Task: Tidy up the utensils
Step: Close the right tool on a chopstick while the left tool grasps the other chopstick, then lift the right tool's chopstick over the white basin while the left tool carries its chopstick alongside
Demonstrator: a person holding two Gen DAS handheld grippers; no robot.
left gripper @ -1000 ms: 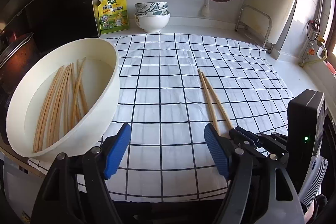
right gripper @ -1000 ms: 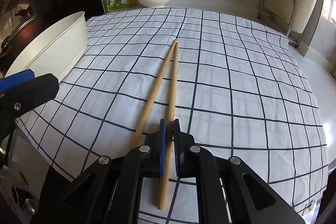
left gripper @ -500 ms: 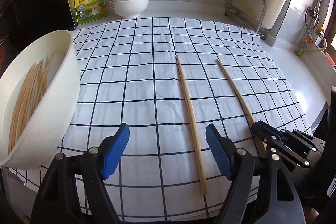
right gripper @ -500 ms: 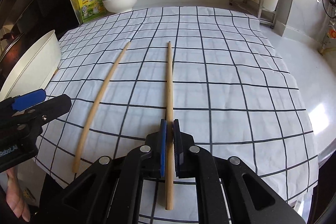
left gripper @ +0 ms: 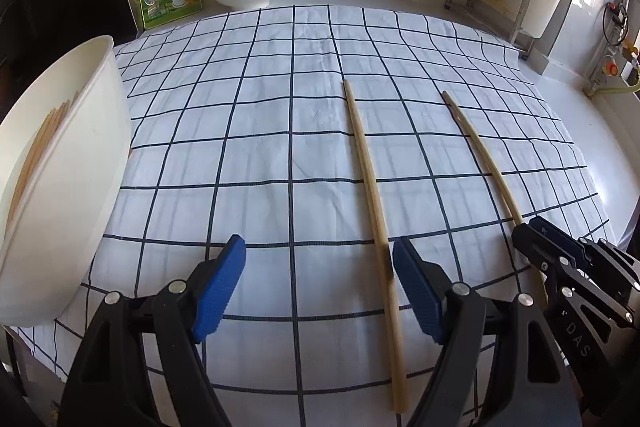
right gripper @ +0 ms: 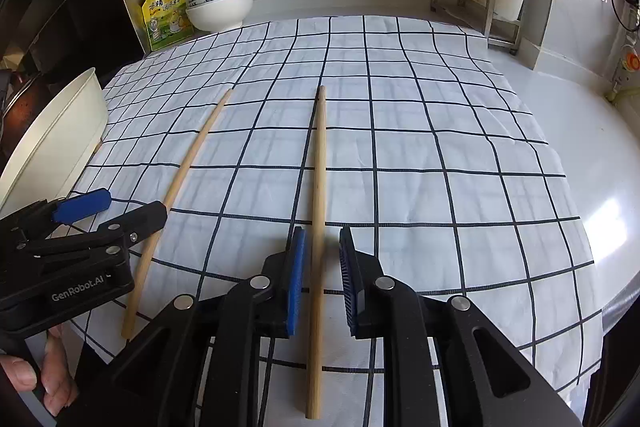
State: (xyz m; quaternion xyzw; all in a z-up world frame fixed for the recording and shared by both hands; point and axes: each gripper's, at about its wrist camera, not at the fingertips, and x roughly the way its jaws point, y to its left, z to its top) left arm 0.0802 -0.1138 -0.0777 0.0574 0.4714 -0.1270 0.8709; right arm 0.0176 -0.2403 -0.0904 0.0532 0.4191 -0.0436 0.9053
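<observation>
Left wrist view: left gripper (left gripper: 318, 287) spread wide above checked cloth (left gripper: 256, 155), left chopstick (left gripper: 372, 195) just inside its right pad; white bowl (left gripper: 72, 187) left
Right wrist view: right gripper (right gripper: 322, 279) parted narrowly around right chopstick (right gripper: 318, 211), pads not touching

The left gripper (left gripper: 318, 285) is hovering low over the cloth near its front edge, jaws spread wide, blue pads (left gripper: 220, 287) facing each other. The right gripper (right gripper: 322, 279) is sitting close beside it toward the cloth's front right, jaws parted with a narrow gap between the pads (right gripper: 296, 279). The person's fingers (right gripper: 44, 383) are wrapping the left gripper's handle at the lower left of the right wrist view.
</observation>
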